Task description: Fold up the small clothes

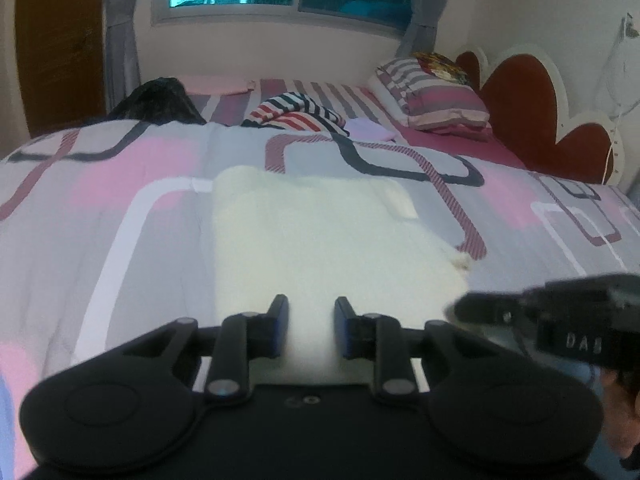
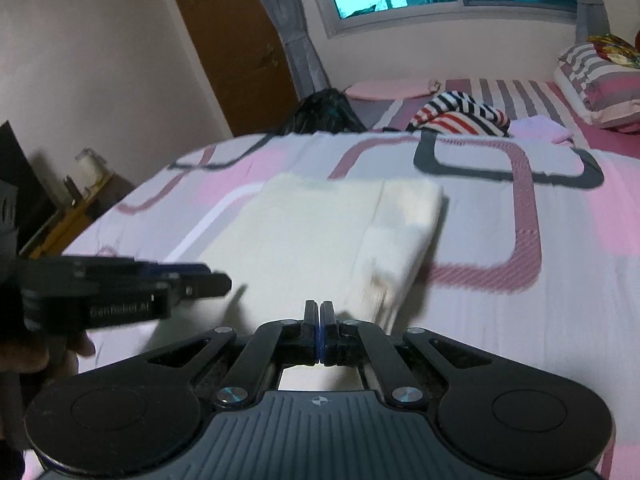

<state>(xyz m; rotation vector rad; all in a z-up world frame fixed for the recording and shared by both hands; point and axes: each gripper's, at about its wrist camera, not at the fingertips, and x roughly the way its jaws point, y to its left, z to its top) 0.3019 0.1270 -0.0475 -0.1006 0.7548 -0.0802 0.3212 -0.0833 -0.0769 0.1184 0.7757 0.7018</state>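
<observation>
**Cream garment lies folded on the bed, both grippers empty**

Left wrist view: the left gripper (image 1: 311, 322) has its jaws a little apart with nothing between the pads; only the cream garment (image 1: 320, 240) shows through the gap, lying flat on the patterned bedspread (image 1: 120, 200) straight ahead of the fingers. The garment is a tidy rectangle, with a narrower folded band along its far right edge. To the right of this gripper, close by, the right gripper (image 1: 460, 310) comes in from the side, its tip at the garment's near right corner. Farther ahead, well beyond the garment, lie a striped garment (image 1: 296, 114), a dark bundle (image 1: 160, 98) to the left and a striped pillow (image 1: 432, 96) to the right.

Right wrist view: the right gripper (image 2: 319, 312) is fully closed, pads pressed together, holding nothing. The cream garment (image 2: 320, 232) lies just ahead of its tips, slightly blurred. The left gripper (image 2: 218, 280) reaches in from the left over the garment's near left edge; a hand (image 2: 60, 354) holds it.
</observation>
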